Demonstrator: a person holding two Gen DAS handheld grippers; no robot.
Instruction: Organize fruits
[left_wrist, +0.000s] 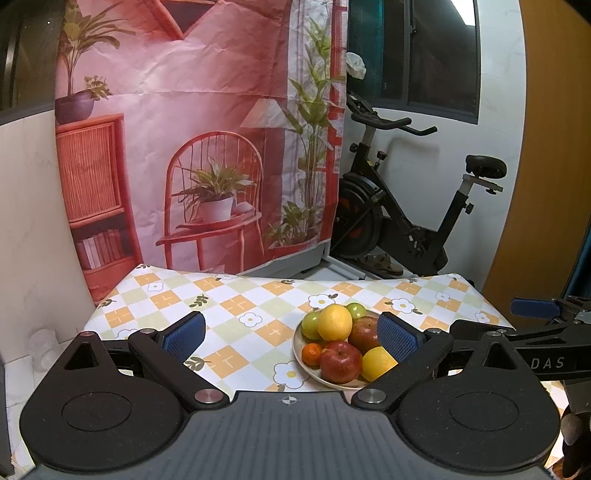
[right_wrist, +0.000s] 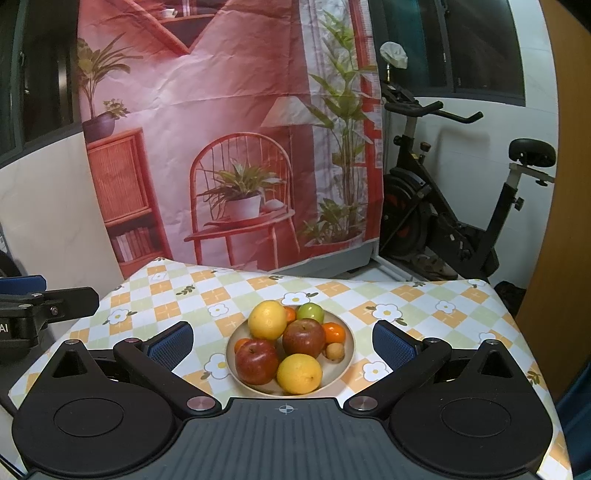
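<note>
A beige plate (right_wrist: 349, 341) piled with fruit sits on the checked tablecloth (right_wrist: 424, 295). It holds two red apples (right_wrist: 256, 361), two yellow citrus fruits (right_wrist: 299, 373), a green apple (right_wrist: 311, 312), small oranges (right_wrist: 334, 331) and a small brown fruit (right_wrist: 335, 351). My right gripper (right_wrist: 282, 345) is open and empty, above the table with the plate between its fingers' lines. In the left wrist view the plate (left_wrist: 297, 345) lies right of centre; my left gripper (left_wrist: 291, 334) is open and empty, its right finger (left_wrist: 397, 338) overlapping the plate's right side.
A pink printed backdrop (right_wrist: 229, 129) hangs behind the table. An exercise bike (right_wrist: 461, 206) stands at the back right. A wooden panel (right_wrist: 554, 221) is at the far right. The other gripper shows at each view's edge (left_wrist: 535, 308) (right_wrist: 22, 286).
</note>
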